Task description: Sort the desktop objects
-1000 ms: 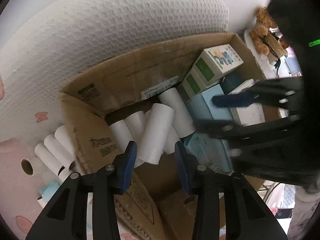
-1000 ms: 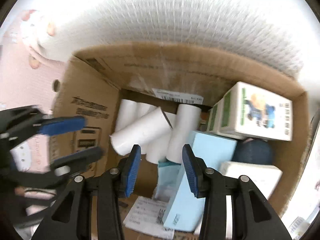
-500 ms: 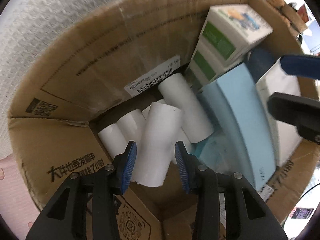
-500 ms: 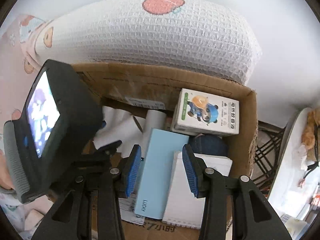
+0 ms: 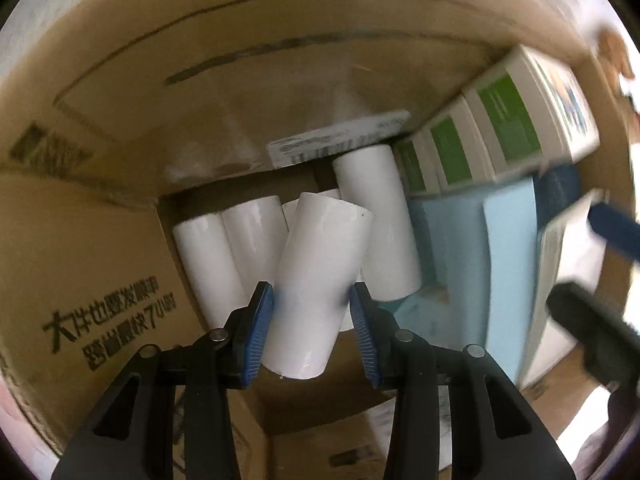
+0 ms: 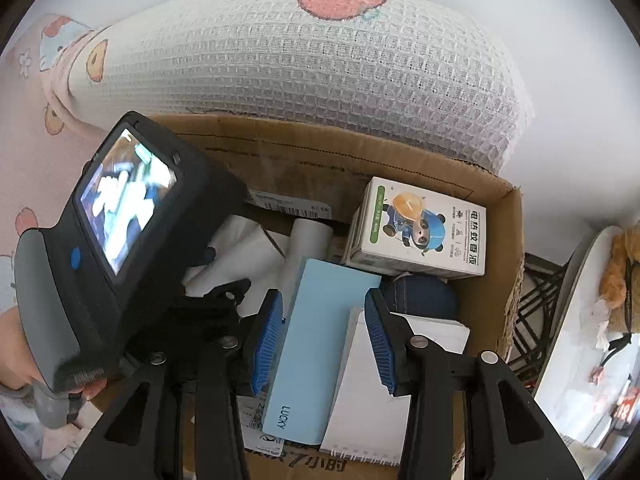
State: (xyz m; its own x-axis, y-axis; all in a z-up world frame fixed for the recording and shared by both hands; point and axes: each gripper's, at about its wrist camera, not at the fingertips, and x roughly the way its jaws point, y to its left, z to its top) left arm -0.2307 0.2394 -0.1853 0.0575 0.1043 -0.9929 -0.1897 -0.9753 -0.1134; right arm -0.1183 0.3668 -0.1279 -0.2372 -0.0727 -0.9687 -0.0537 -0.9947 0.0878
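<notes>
A white paper roll [image 5: 320, 280] lies tilted atop other white rolls [image 5: 224, 256] inside the cardboard box [image 5: 80, 240].

The left hand-held gripper [image 5: 311, 320] points straight down, its blue pads [image 5: 256, 336] apart, one on each side of a white roll [image 5: 320, 280], seemingly touching it. The right hand-held gripper [image 6: 325, 344] points steeply down, pads parted, nothing between them.
</notes>
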